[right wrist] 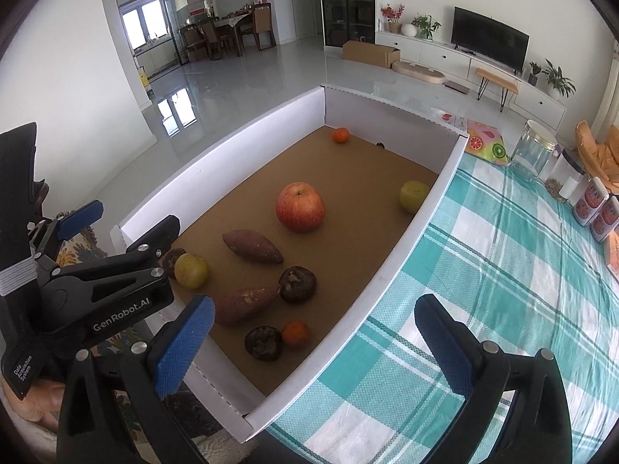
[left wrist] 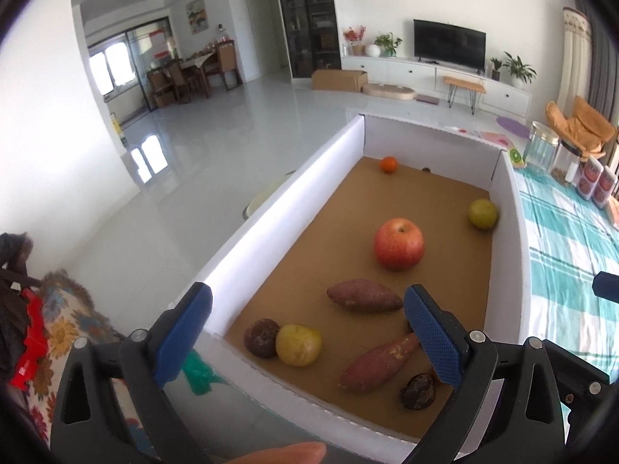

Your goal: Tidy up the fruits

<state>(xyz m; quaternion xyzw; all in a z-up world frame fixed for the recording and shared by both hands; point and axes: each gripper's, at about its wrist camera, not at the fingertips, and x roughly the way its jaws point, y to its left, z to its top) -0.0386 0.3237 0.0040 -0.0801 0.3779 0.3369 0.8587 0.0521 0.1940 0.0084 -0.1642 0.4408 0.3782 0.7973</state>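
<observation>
**Both grippers empty above the box**

Nearest us, the left gripper (left wrist: pixel 305 332) and right gripper (right wrist: pixel 313 344) stand wide apart, holding nothing. Inside the white box (right wrist: pixel 410 239) we find the apple (right wrist: pixel 300 207) central, with sweet potatoes (right wrist: pixel 253 246) and dark fruits (right wrist: pixel 298 284) nearer its front wall.

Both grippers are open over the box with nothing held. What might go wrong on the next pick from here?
1. The dark wrinkled fruit touches the small orange; closing on one may nudge the other.
2. The yellow-green round fruit sits against the white cardboard box wall, beside the left gripper, so a finger might catch the wall.
3. The red apple is round and wide; the right gripper could let it roll.
</observation>
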